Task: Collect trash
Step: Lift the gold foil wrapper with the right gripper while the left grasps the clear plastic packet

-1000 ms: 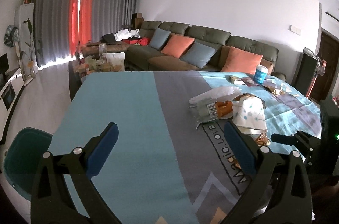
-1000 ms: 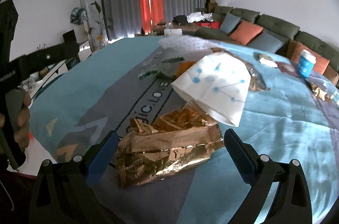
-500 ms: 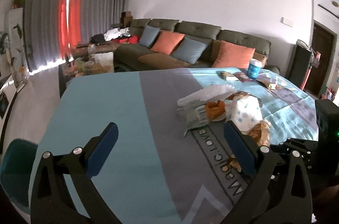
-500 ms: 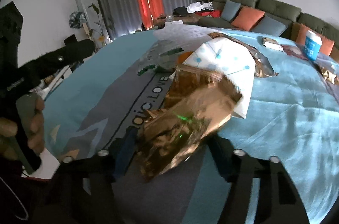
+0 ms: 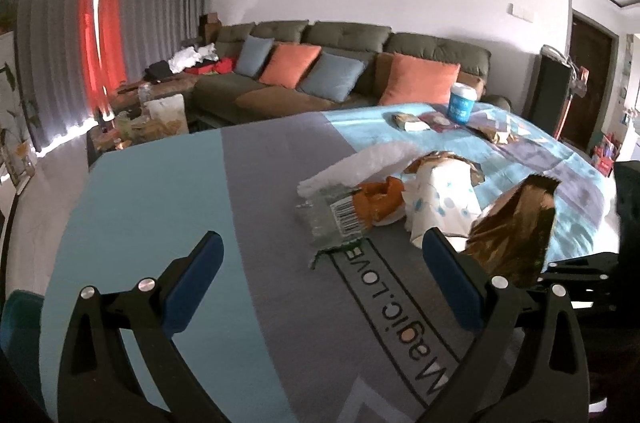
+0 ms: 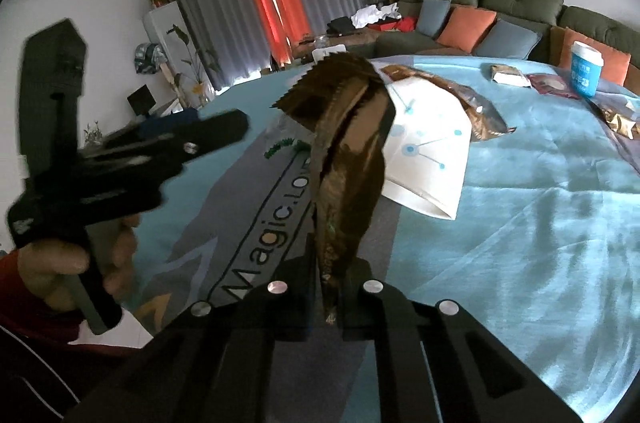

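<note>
Living room with a green sofa (image 5: 352, 39), blue and grey tablecloth (image 5: 152, 191), right gripper (image 6: 332, 287) pinching 1 gold wrapper (image 6: 344, 159) up off the cloth near its front edge, left gripper (image 5: 320, 275) wide open and empty, white paper bag (image 6: 424, 159) lying mid-cloth.

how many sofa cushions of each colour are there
orange cushions: 2, one left of the other
blue cushions: 2, one left of the other
total: 4
</note>
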`<state>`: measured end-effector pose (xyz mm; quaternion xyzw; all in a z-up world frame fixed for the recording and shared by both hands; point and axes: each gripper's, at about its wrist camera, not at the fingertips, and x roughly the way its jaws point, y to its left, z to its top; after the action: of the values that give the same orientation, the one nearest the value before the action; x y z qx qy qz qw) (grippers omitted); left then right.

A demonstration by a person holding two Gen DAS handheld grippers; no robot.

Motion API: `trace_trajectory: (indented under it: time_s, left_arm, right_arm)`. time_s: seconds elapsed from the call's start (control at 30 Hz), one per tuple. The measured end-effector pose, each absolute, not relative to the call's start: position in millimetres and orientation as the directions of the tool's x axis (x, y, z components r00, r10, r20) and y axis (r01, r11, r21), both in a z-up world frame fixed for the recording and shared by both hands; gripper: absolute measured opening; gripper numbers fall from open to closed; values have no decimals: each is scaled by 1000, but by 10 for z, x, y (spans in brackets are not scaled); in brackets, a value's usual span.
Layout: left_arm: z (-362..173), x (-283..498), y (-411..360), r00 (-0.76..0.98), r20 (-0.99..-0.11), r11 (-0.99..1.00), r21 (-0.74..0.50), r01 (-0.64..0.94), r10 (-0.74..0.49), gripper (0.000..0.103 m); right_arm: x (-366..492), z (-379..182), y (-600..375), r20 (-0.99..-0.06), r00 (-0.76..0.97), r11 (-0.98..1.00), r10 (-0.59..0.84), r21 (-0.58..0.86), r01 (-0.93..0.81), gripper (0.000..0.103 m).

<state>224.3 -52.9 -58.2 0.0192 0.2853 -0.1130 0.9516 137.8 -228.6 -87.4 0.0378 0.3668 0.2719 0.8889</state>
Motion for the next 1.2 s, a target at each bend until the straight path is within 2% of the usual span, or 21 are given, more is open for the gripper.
trace_trajectory:
  time_s: [0.2, 0.27, 0.33, 0.47, 0.53, 0.6, 0.93, 1.2]
  left_arm:
    - [-665, 2562, -558, 771, -595, 973, -102, 205, -225, 97]
    - [-719, 2669, -563, 744, -626, 972, -126, 198, -232, 94]
    - [-790, 2780, -562, 712, -659, 969, -149, 196, -245, 80]
    - [-914, 2941, -545, 656, -698, 958, -212, 192, -286, 65]
    - [-946, 2971, -554, 643, -705, 954, -224, 197, -298, 50]
    - [-951, 2981, -543, 645, -703, 954, -228, 194, -300, 41]
    - [-859, 2783, -444, 683, -673, 958, -227, 176, -285, 39]
    - [-650, 2366, -63, 742, -627, 966, -235, 112, -238, 39]
  right_arm:
    - [1352, -817, -2361, -616, 597, 851, 515, 278, -446, 6]
    - [1336, -811, -2361, -614, 595, 848, 519, 281, -449, 6]
    - [1343, -814, -2367, -612, 596, 848, 520, 284, -448, 6]
    - [1349, -813, -2352, -610, 592, 844, 526, 288, -453, 6]
    - [1359, -804, -2347, -609, 592, 843, 528, 288, -455, 6]
    - [1381, -805, -2340, -611, 591, 843, 526, 286, -455, 6]
    - [1357, -723, -2243, -601, 597, 837, 532, 265, -479, 6]
    - [1350, -530, -2035, -566, 607, 813, 558, 227, -536, 6]
